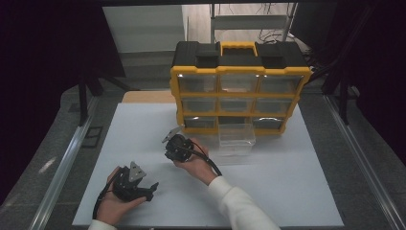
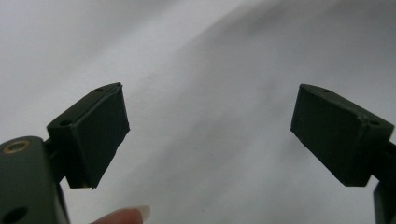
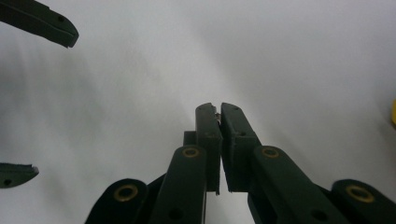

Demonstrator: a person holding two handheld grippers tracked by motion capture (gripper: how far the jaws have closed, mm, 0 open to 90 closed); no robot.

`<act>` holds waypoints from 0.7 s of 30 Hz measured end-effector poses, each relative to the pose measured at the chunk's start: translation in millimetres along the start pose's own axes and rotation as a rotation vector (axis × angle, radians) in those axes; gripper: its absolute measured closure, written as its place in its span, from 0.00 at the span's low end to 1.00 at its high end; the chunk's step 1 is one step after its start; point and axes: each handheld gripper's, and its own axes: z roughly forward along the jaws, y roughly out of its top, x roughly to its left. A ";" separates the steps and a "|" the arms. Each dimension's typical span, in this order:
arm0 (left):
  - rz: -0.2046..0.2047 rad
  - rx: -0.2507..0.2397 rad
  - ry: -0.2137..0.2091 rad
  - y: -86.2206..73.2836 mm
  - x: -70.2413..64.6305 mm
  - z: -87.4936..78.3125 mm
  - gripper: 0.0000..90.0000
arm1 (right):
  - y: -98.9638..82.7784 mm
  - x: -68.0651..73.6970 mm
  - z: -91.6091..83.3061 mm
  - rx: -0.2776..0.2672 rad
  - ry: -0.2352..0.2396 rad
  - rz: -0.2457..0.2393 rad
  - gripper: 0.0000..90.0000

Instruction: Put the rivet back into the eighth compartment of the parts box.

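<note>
My right tongs (image 3: 219, 108) are pinched together on nothing; my left tongs (image 2: 208, 128) gape wide over the white sheet (image 1: 143, 129). The clear drawer (image 1: 236, 139) juts from the yellow organizer (image 1: 239, 86); a careless swing could knock it out.

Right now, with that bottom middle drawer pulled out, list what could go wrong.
1. The clear drawer juts from the yellow organizer; the nearby right gripper could knock it.
2. The right gripper's jaws are shut, so it must open before it can grip anything.
3. The left gripper rests open and low over the white mat; it might scrape.
</note>
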 end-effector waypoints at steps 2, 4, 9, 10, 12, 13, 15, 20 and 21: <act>0.004 0.000 0.000 0.3 -0.3 0.0 0.13 | -0.5 -0.3 -2.3 -0.001 -0.002 -0.005 0.96; 0.004 0.000 0.000 0.4 -0.6 0.1 0.13 | -0.7 -0.4 -4.9 -0.003 -0.003 -0.006 0.96; -0.003 -0.002 0.002 -0.1 -0.7 0.5 0.13 | -1.0 -0.6 -12.5 -0.013 -0.007 -0.005 0.96; -0.003 -0.002 0.001 -0.1 -0.7 0.5 0.13 | -1.1 -0.6 -13.5 -0.013 -0.008 -0.004 0.96; -0.002 -0.002 0.002 0.0 -0.9 0.6 0.13 | -1.5 -1.1 -16.1 -0.018 -0.010 -0.006 0.96; -0.001 -0.002 0.001 0.0 -0.9 0.6 0.13 | -1.8 -1.2 -17.2 -0.018 -0.011 -0.005 0.96; 0.000 -0.002 0.002 0.1 -1.0 0.6 0.13 | -2.2 -1.1 -19.3 -0.018 -0.012 -0.003 0.96; 0.000 -0.002 0.002 0.2 -1.0 0.7 0.13 | -2.9 -1.8 -23.6 -0.022 -0.019 -0.004 0.96; 0.000 -0.001 0.001 0.1 -1.0 0.9 0.13 | -3.0 -2.0 -25.0 -0.022 -0.021 -0.005 0.96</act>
